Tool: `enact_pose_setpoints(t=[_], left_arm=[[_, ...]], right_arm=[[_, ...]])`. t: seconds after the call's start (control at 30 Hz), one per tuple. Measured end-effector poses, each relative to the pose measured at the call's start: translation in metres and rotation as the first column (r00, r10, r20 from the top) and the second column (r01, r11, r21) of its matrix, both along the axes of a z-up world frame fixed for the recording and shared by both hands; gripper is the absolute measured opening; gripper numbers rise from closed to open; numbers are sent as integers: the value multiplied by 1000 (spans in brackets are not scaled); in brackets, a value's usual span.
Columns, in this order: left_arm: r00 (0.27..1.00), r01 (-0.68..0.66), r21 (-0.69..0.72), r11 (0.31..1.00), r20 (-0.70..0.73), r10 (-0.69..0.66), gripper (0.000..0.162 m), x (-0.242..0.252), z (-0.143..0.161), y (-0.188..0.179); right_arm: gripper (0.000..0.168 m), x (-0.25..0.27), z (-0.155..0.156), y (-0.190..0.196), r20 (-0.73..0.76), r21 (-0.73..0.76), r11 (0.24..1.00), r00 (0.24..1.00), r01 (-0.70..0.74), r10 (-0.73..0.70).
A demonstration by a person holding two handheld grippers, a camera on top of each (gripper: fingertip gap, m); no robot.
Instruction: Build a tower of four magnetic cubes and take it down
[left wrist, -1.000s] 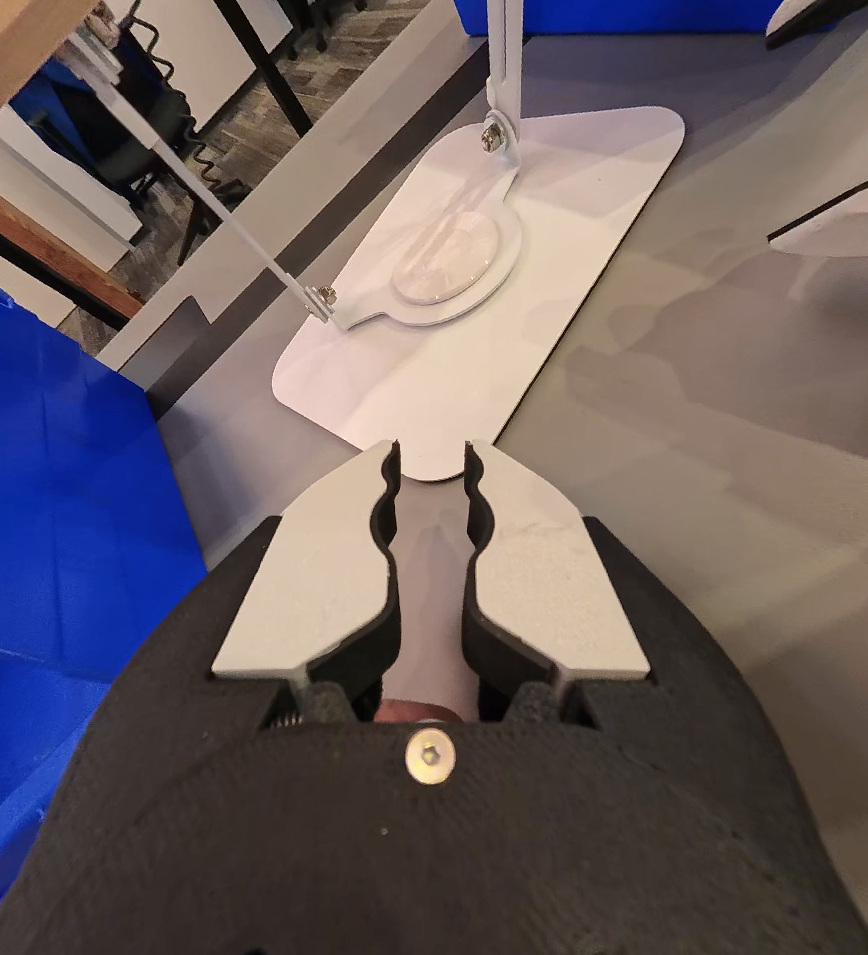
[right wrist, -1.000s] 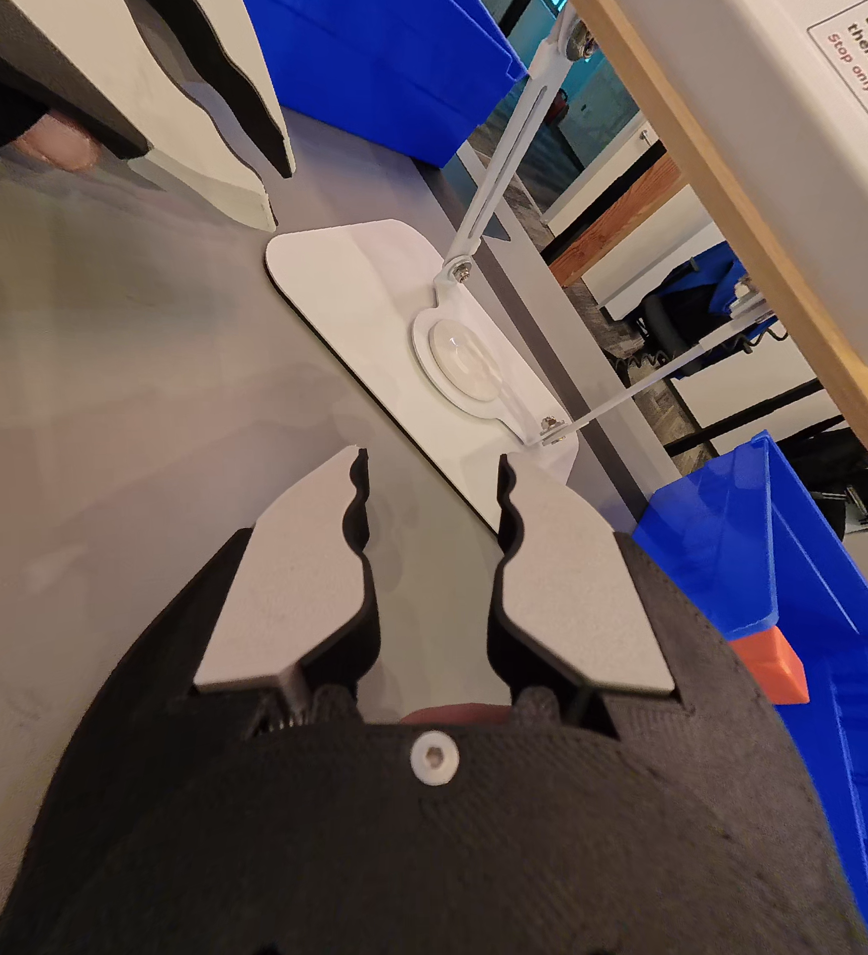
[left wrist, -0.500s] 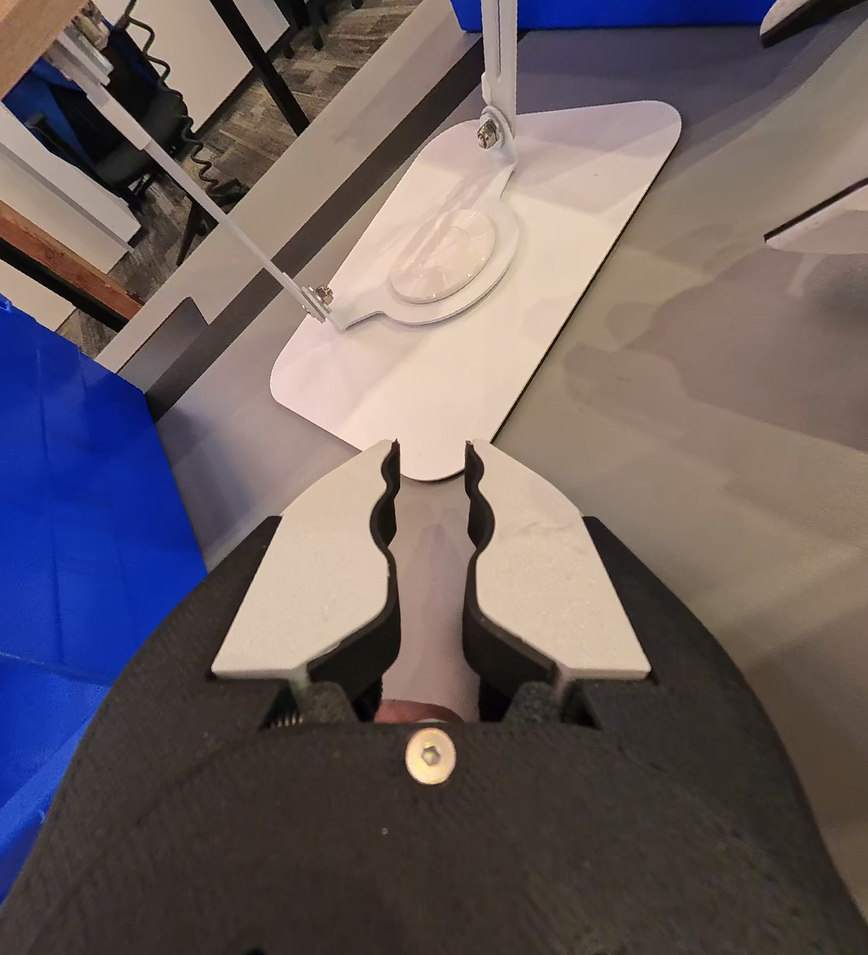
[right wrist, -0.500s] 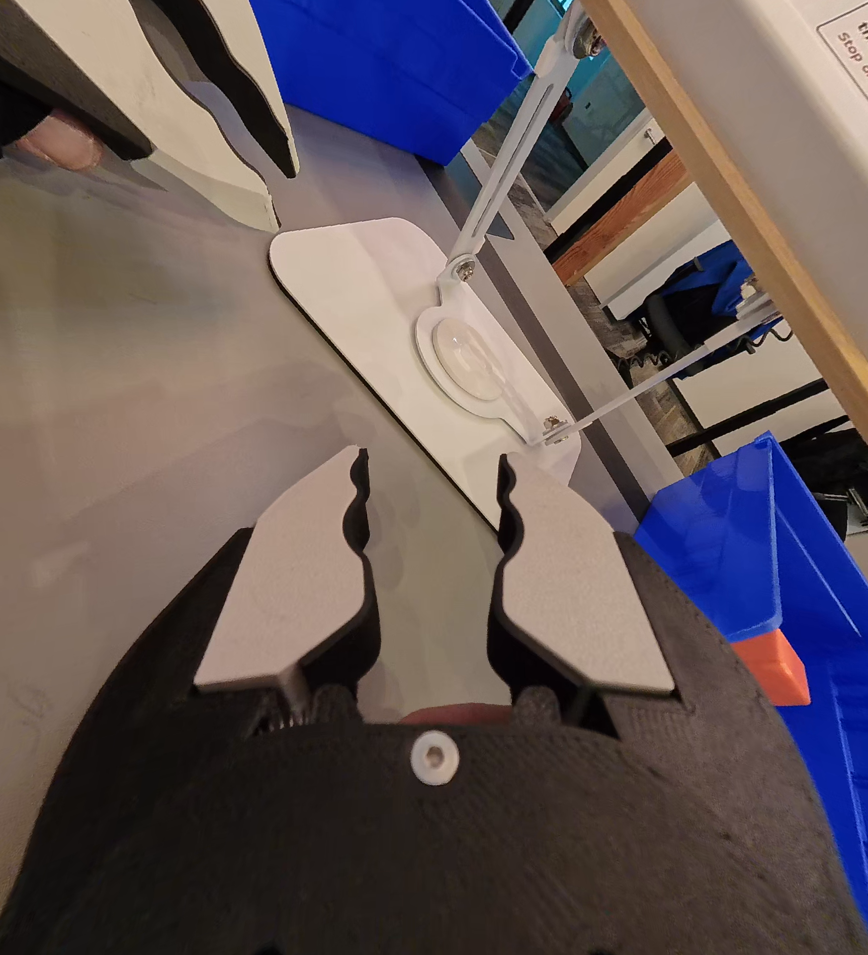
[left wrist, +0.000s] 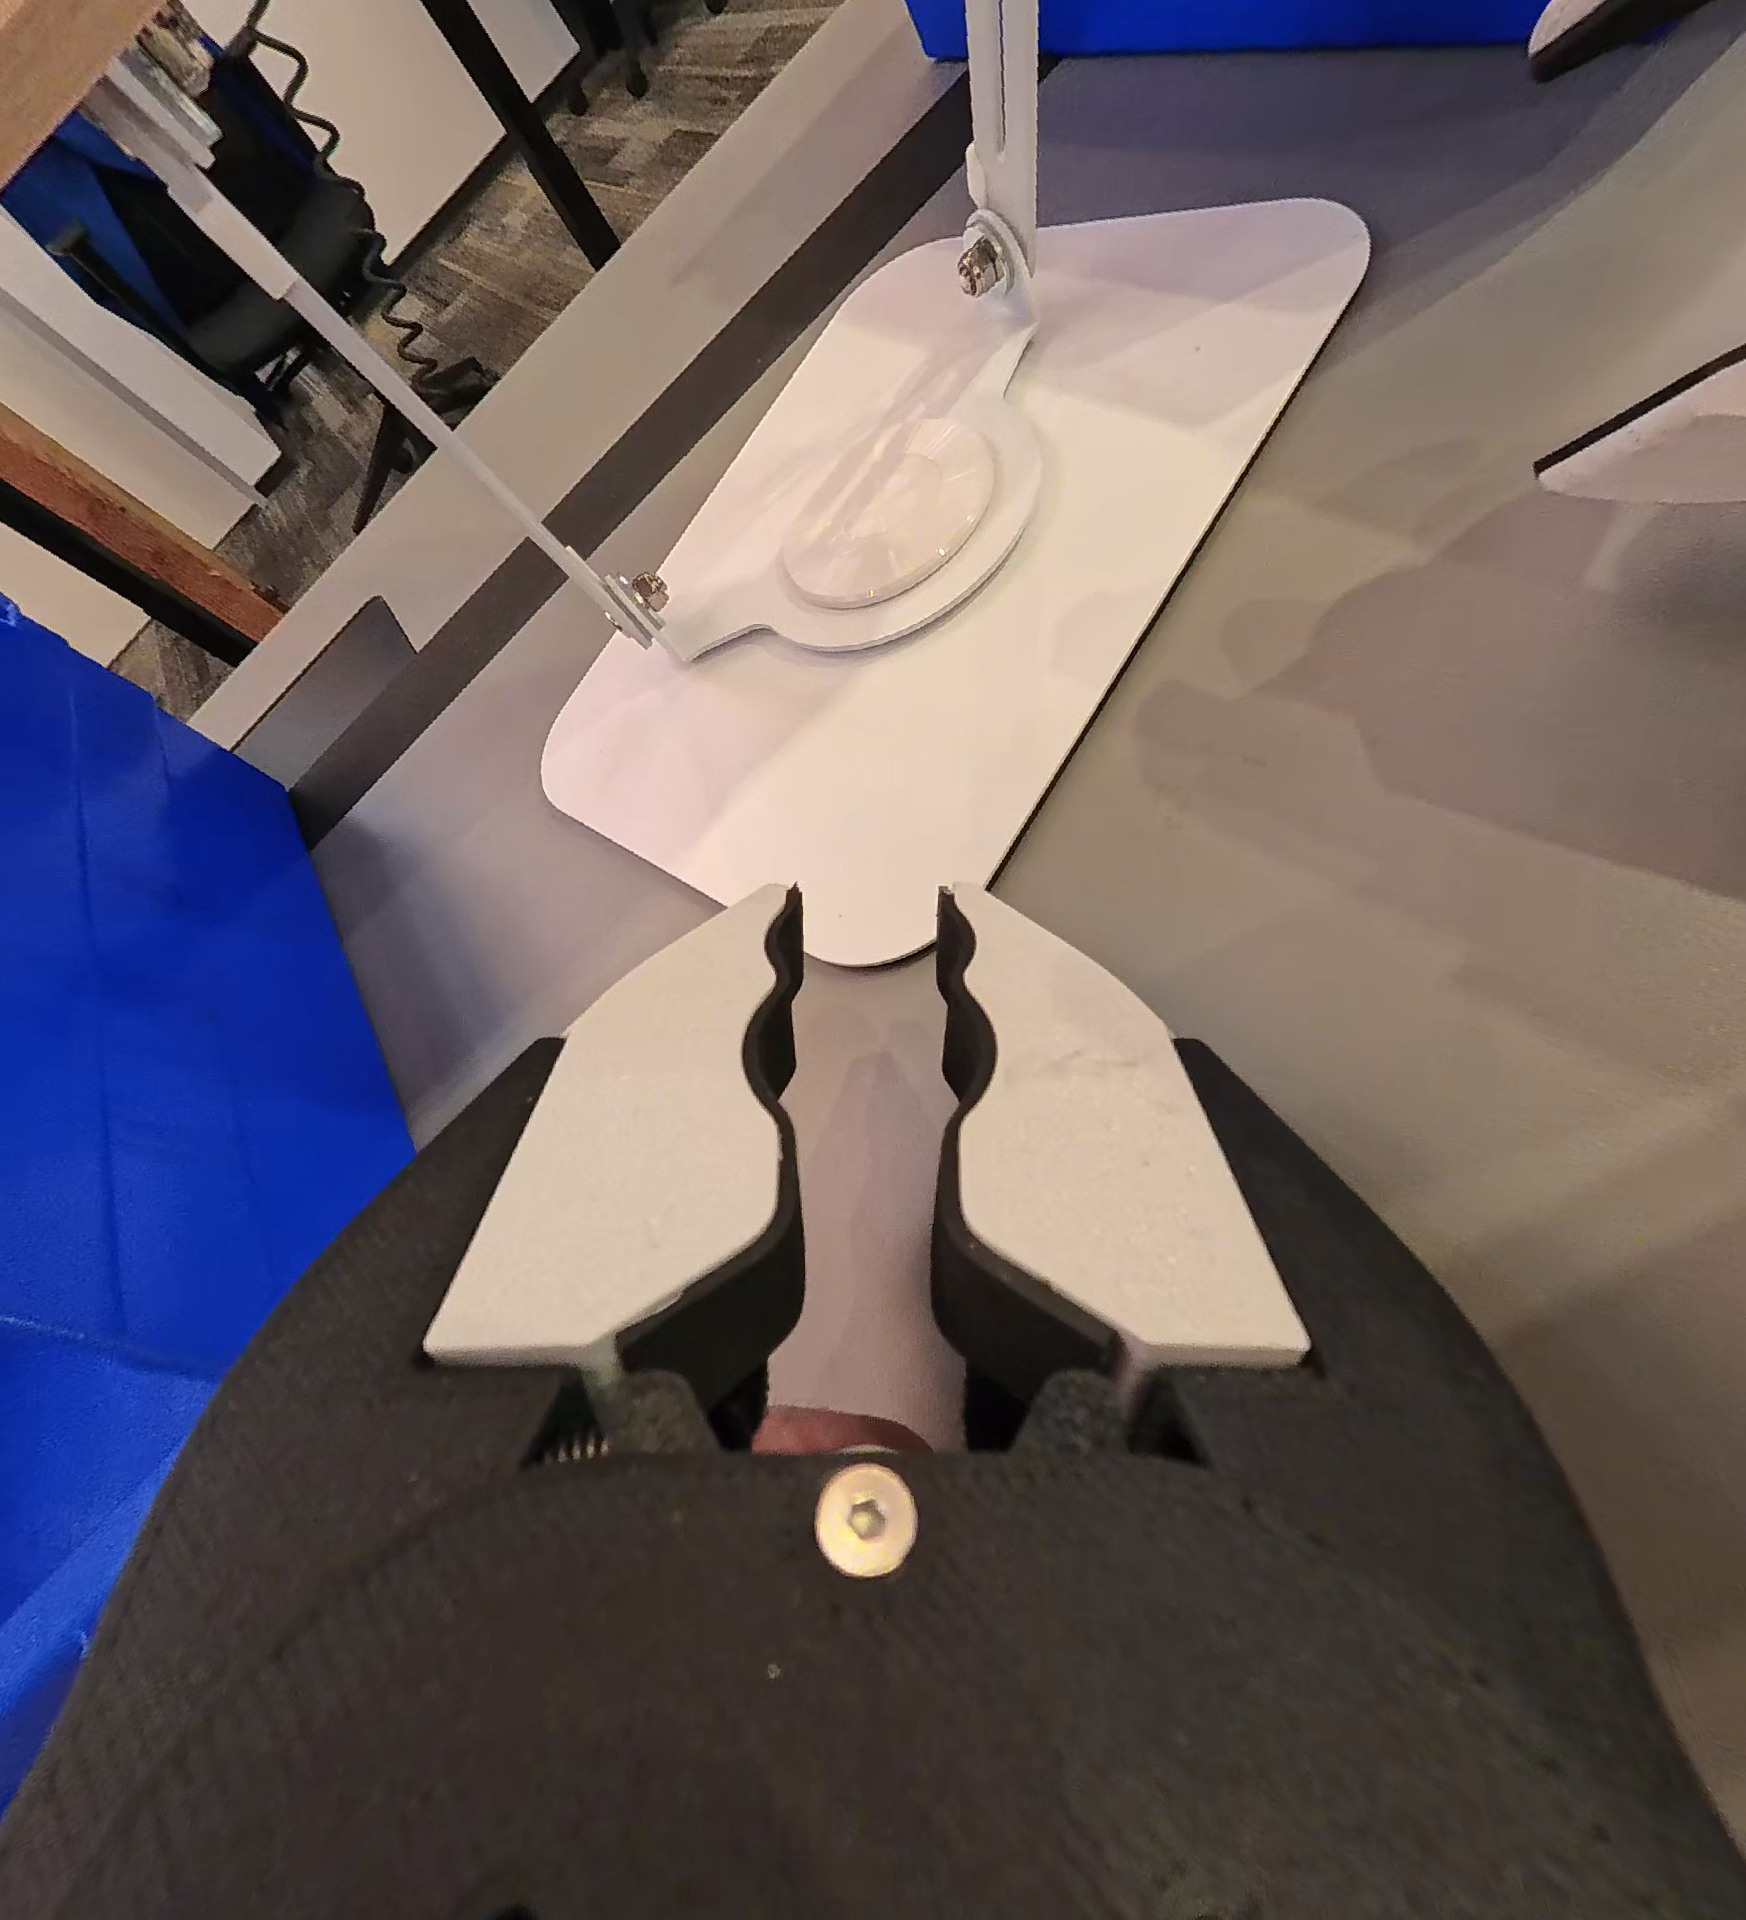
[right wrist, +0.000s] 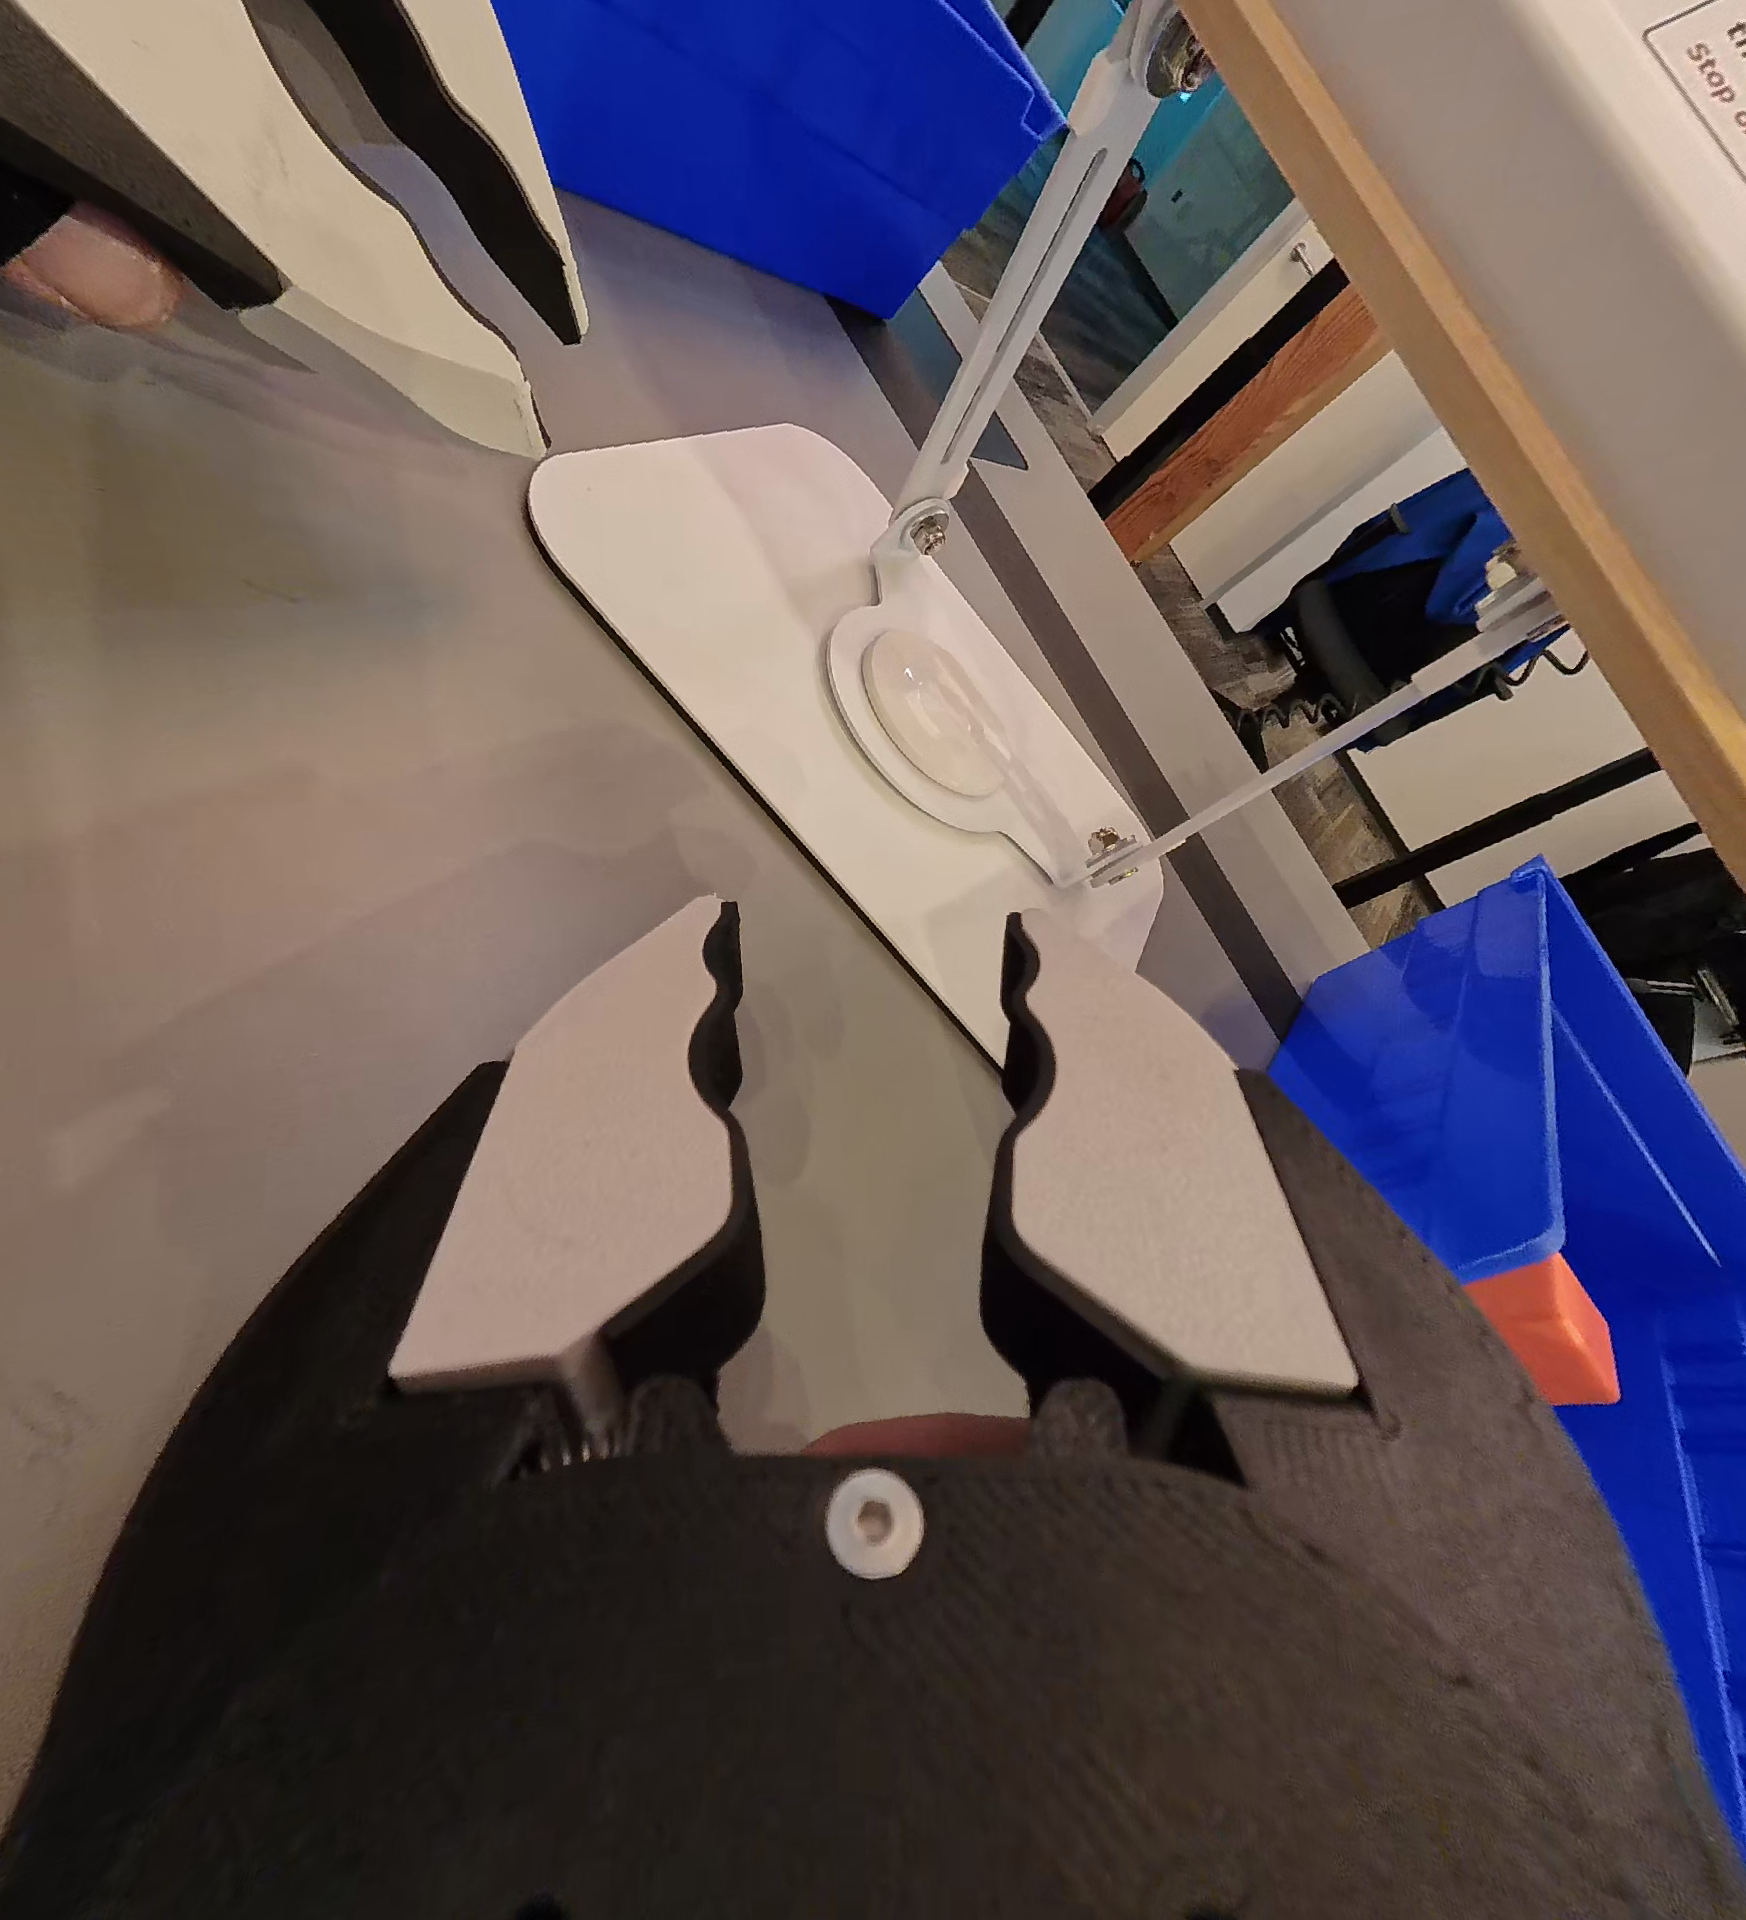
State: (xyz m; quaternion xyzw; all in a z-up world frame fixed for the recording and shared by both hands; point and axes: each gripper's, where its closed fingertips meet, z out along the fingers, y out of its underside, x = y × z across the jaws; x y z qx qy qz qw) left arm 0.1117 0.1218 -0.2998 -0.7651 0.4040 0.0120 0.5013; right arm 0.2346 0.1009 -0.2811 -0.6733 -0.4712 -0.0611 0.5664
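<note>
Stillness is the main news: compared with a second ago, almost nothing has shifted, only a slight drift of both views, and neither tool has closed on anything. The left gripper point(left wrist: 869, 904) hovers low over the grey desk point(left wrist: 1368, 935) with its jaws parted narrowly and nothing between them, their tips over the near edge of a white base plate point(left wrist: 848, 810). The right gripper point(right wrist: 864, 925) also hangs above the desk, jaws set wider and likewise empty, pointing at the same plate from the other side. No tower stands anywhere in view. The only piece that looks like one of the task's cubes is an orange-red block point(right wrist: 1544, 1340), sitting in the blue bin point(right wrist: 1731, 1558) just beside the right gripper. A second blue bin point(left wrist: 121, 987) flanks the left gripper; its contents are hidden. My guess is that stacking has not begun, or has already finished, and the hands are simply waiting.
</note>
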Motion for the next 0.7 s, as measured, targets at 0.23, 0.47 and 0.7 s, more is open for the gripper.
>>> enact_pose_setpoints(t=[0.23, 0.47, 0.7], left_arm=[[1000, 3, -1, 1000, -4, -3, 24, 0, -1, 0], [1000, 2, -1, 1000, -2, -2, 24, 0, 0, 0], [997, -21, 46, 999, 71, 18, 24, -7, 17, 0]], right_arm=[[49, 0, 0, 0, 1, 1, 1000, 1000, 0, 0], [49, -1, 1, 0, 1, 5, 1000, 1000, -2, 2], [44, 14, 37, -1, -72, 143, 988, 996, 53, -43]])
